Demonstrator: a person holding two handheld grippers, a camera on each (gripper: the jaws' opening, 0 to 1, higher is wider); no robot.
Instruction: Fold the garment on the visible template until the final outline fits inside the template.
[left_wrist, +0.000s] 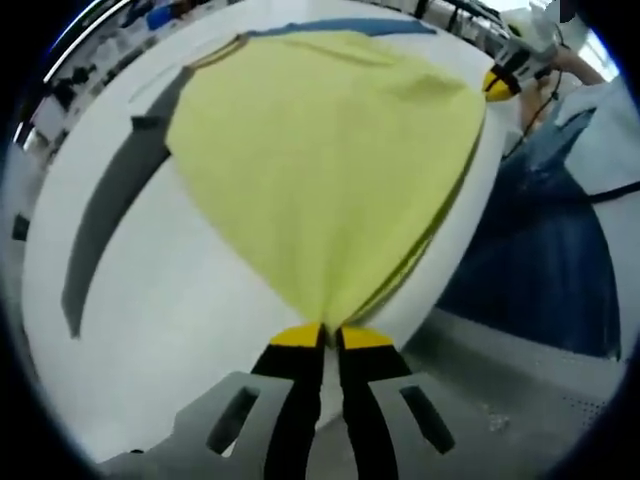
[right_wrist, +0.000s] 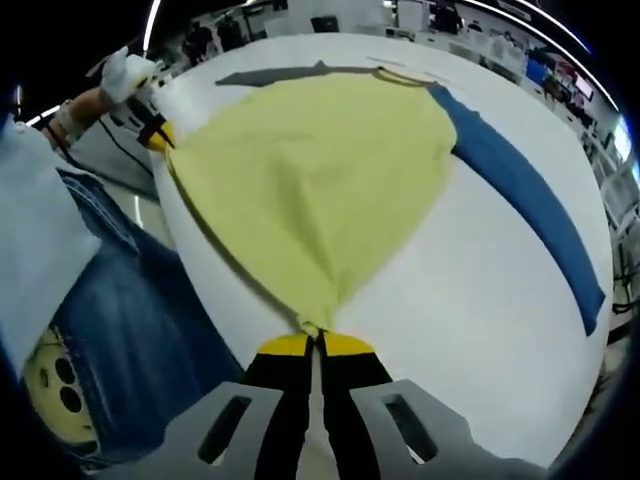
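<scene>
Left gripper (left_wrist: 330, 335): jaws pressed together, pinching a bunched corner of the yellow garment (left_wrist: 325, 150) at the near edge of the white table (left_wrist: 170, 300). Right gripper (right_wrist: 313, 340): likewise closed, pinching its own corner of the same cloth at the near table edge. Opposite gripper showing far right in the left gripper view (left_wrist: 500, 80) and far left in the right gripper view (right_wrist: 160, 135), both at the cloth's edge.

Judging the step: gripping both near corners, cloth pulled taut between them, readying a fold. Fold itself not yet made; early in the task.

Next move probably calling for: lifting both corners together, carrying them toward the far edge in step, keeping tension even, laying the hem down square.

Garment: yellow, soft, thin, fanning out from each pinch, lightly creased, lying mid-table. Grey strip (left_wrist: 110, 215) lying along one side, blue strip (right_wrist: 525, 195) along the other, both partly covered by cloth; likely template markings, cannot tell for sure. Cloth currently overrunning both strips.
</scene>
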